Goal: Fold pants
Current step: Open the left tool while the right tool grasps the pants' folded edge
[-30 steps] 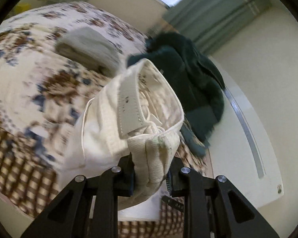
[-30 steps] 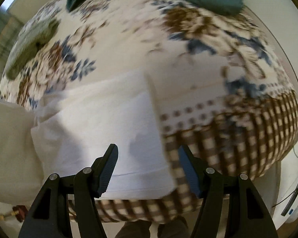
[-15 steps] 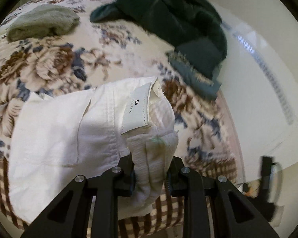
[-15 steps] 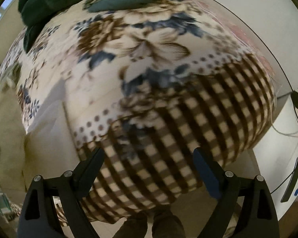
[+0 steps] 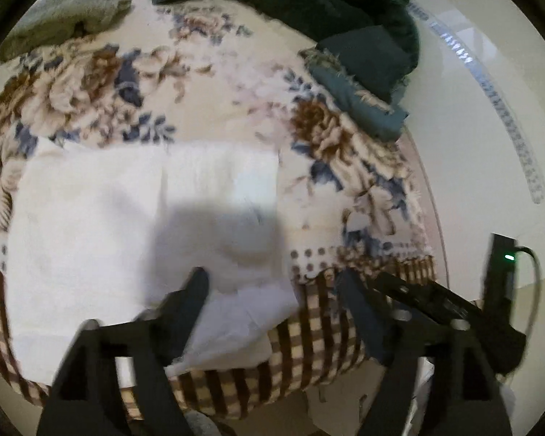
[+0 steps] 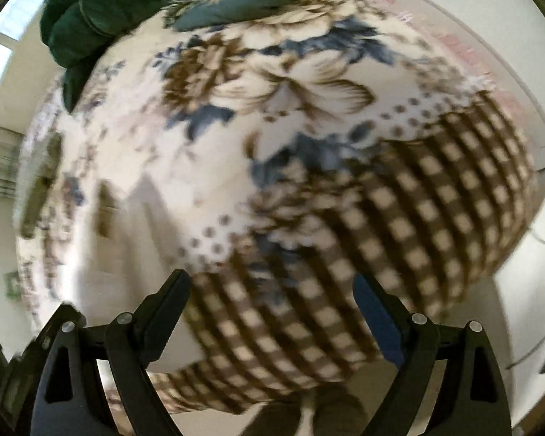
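Observation:
The white pants (image 5: 138, 225) lie folded into a flat rectangle on the flowered blanket (image 5: 214, 83), near its checked front border. My left gripper (image 5: 276, 290) is open and empty just above the folded pants' right front corner. In the right wrist view the pants (image 6: 109, 254) show only as a blurred pale patch at the left. My right gripper (image 6: 270, 290) is open and empty over the checked border, to the right of the pants. The right gripper's body also shows at the lower right of the left wrist view (image 5: 454, 309).
A dark green garment (image 5: 330, 11) is heaped at the far side of the blanket, with a teal cloth (image 5: 359, 98) beside it. A folded grey-green item (image 5: 65, 18) lies at the far left. The blanket's checked edge (image 6: 399, 218) drops off toward the floor.
My left gripper has let go of the pants' waistband and opened; the pants now lie flat and folded. My right gripper stayed open and swung right, away from the pants.

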Demonstrator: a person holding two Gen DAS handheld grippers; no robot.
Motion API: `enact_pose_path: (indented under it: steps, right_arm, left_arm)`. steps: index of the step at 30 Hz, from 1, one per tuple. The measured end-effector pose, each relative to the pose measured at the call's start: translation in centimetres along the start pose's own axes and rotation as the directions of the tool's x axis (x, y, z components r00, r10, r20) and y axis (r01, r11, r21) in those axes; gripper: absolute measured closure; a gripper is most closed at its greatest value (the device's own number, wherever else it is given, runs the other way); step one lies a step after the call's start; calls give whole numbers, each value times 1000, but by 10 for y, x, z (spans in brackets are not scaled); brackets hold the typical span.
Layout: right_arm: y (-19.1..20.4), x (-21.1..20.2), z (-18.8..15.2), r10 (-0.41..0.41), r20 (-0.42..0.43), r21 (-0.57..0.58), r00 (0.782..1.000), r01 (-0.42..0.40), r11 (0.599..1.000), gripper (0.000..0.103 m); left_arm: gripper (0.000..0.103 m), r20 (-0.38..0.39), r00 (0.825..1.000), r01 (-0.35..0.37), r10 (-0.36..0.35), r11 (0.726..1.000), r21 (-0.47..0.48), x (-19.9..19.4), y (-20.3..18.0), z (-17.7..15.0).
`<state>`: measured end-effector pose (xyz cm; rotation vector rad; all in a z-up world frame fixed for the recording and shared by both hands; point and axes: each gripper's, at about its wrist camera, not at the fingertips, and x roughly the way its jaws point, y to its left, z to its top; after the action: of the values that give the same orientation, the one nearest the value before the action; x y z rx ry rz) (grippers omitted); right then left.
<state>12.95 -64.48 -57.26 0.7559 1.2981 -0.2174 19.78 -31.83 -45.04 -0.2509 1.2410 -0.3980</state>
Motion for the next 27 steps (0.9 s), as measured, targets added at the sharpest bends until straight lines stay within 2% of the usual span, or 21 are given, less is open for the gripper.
enact_pose_path:
  steps: [3,6,7,9,10,12,13,14,15,16,18,19,21,24,27]
  right_arm:
    - [17,12,4,138,-36,23,990,-137,990,10]
    - [43,40,9,271,-112,32,956,-269,963,10]
    - [51,50,9,288,-136,25,948,-288,957,10]
    - [69,76,9,300,-199,7,933,-305,952,10]
    - [77,93,8,298,-235,6,925,-306,952,10]
    - [90,115,4,286,-284,7,915,-296,955,10]
    - [98,123,0,296,-299,-2,907,-310,951,14]
    - [105,121,-4,287,-281,-32,916,-308,951,36]
    - [114,116,-8,241,-246,-89,939,-269,959,43]
    - [123,107,-13,198,-194,-149,961,-228,962,55]
    - [133,93,-23,177,-130,-200,975,-201,959,74]
    - [135,87,-27,184,-118,-203,976,-205,957,85]
    - [135,76,-33,188,-99,-182,977,-203,962,87]
    - [121,54,-38,181,-66,-98,981,-187,977,87]
    - [89,48,-33,130,-61,-46,990,-133,990,87]
  left_arm:
    - [28,72,997,-25,28,999,-46,-33,23,13]
    - [27,145,983,-96,111,990,-103,-60,60,23]
    - [27,163,972,-148,169,980,-133,-69,82,26]
    - [27,168,957,-209,236,964,-164,-75,109,28]
    - [27,151,945,-263,292,947,-185,-76,130,28]
    - [27,122,926,-328,357,921,-212,-75,158,24]
    - [28,106,918,-352,382,909,-225,-74,171,21]
    - [27,93,914,-367,396,901,-231,-72,179,17]
    - [27,73,908,-386,413,891,-239,-68,189,14]
    - [28,58,904,-398,423,884,-244,-66,195,10]
    - [27,34,904,-405,427,878,-256,-57,205,4]
    - [27,16,903,-413,430,877,-246,-48,207,0]
    - [27,-21,899,-430,438,873,-231,-33,209,-4]
    - [27,-43,924,-380,381,893,-241,-22,205,-2]
    - [27,-13,944,-324,331,915,-241,-23,200,7]
